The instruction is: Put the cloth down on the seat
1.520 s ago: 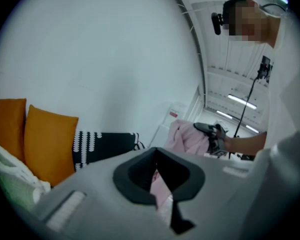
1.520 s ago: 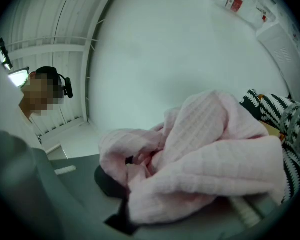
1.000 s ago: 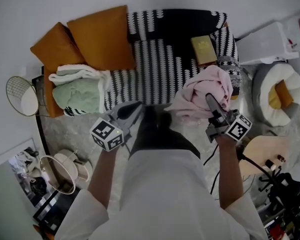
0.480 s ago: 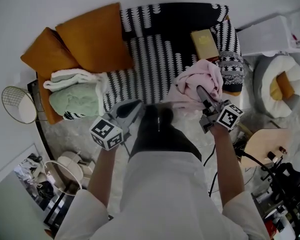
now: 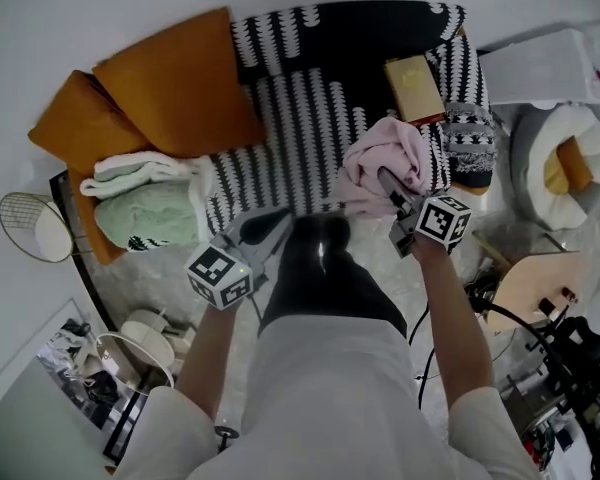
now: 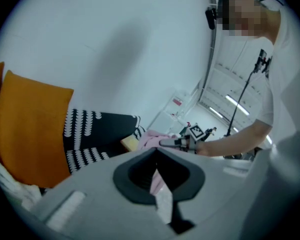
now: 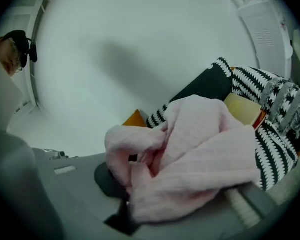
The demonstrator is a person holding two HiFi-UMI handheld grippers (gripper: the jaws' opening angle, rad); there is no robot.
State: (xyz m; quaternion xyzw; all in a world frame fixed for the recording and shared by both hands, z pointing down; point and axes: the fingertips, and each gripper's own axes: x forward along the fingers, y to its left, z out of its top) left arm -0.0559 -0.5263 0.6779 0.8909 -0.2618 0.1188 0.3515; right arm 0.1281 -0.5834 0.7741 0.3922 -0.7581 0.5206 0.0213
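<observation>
— Going by the head view, where is the cloth being kept?
— The pink cloth [image 5: 392, 158] is being held in a bunch by the right gripper [image 5: 384, 177]. It is over the right end of the striped seat [image 5: 300, 128], near a yellowish box [image 5: 414, 80]. Whether the seat is being touched by it cannot be told. The left gripper [image 5: 272, 224] is being carried low at the seat's front edge, apart from the cloth.
— And in the left gripper view?
— Its jaws are being kept together down to a thin slit, and nothing is being gripped between them.
— In the right gripper view?
— The jaws are being pressed nearly closed onto a fold of the cloth, and the rest is being draped over them.
— How is the step being done well?
— As a judgement: the bundle is being lowered until its weight is being borne by bare striped cover, clear of the box. Only then are the jaws being opened, so that nothing is being dragged off the front edge.
</observation>
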